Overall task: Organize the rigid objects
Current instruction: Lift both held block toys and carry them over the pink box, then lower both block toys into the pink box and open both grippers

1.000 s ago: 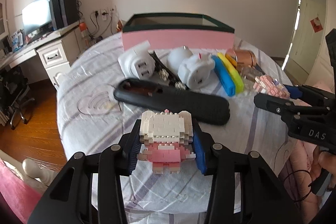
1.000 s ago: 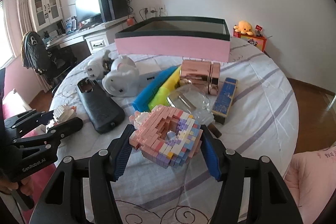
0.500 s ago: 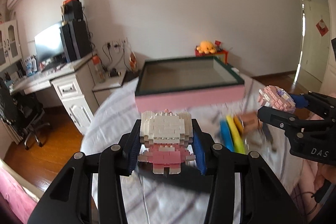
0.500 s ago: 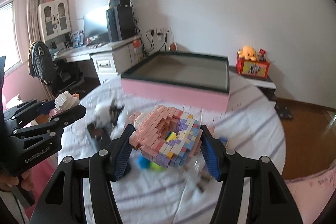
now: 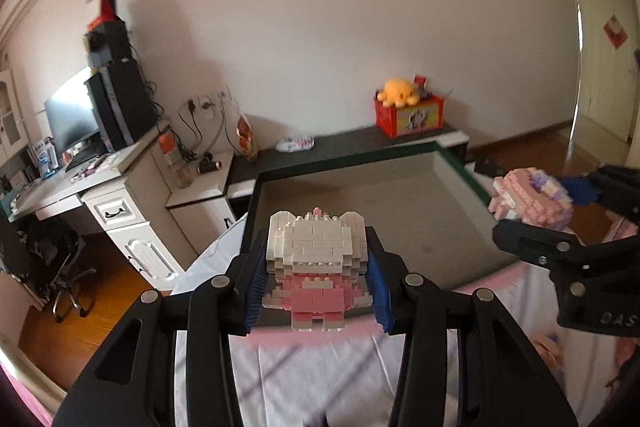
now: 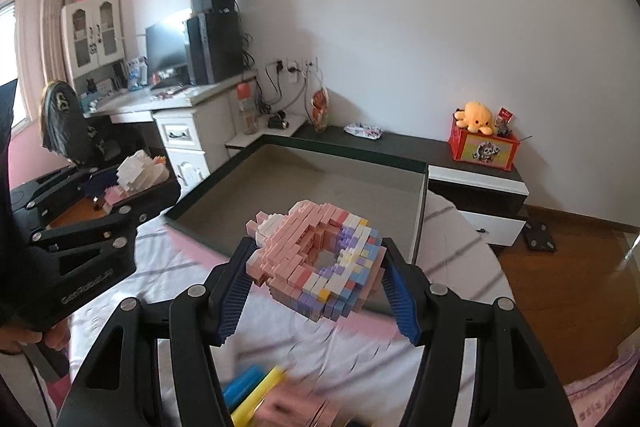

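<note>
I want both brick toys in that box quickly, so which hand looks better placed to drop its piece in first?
Probably the right: the right gripper holds the ring-shaped brick model against the box interior, while the left gripper's white and pink brick figure sits nearer its front wall.

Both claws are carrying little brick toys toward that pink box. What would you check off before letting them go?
1. Left gripper clamps the white and pink brick figure: ok.
2. Right gripper clamps the pink brick donut: ok.
3. Pink box open, floor bare: ok.
4. Grippers apart from each other: ok.
5. Figure fully past the box's near wall: cannot tell.
6. Donut past the near wall: cannot tell.
</note>
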Demonstrator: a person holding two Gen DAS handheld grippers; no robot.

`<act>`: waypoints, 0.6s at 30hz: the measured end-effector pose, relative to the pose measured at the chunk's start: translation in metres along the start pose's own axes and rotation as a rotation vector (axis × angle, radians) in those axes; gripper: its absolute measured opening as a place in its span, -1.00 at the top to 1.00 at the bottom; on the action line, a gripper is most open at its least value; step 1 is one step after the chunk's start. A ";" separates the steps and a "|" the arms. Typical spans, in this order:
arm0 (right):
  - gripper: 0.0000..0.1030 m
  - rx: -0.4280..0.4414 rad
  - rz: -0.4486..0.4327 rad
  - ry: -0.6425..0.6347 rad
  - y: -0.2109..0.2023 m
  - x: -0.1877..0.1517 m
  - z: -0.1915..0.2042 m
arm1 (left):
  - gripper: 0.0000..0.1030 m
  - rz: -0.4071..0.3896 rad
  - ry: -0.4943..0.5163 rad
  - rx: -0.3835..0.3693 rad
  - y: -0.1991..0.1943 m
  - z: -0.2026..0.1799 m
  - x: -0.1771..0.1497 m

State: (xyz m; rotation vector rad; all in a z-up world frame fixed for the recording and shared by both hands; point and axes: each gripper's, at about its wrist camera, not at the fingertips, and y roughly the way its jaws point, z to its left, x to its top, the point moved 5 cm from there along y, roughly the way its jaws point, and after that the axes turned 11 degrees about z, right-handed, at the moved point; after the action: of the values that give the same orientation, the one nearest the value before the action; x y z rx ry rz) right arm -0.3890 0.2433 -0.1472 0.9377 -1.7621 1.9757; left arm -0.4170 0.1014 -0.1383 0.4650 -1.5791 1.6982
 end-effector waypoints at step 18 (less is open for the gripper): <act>-0.22 -0.023 0.268 -0.028 0.132 0.017 -0.019 | 0.06 0.261 0.047 0.000 0.117 -0.008 0.010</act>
State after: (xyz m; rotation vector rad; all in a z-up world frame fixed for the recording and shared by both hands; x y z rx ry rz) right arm -0.4901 0.2352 -0.2353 0.7587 -2.0120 2.1036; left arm -0.5069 0.1174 -0.2125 0.2233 -1.6627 1.8881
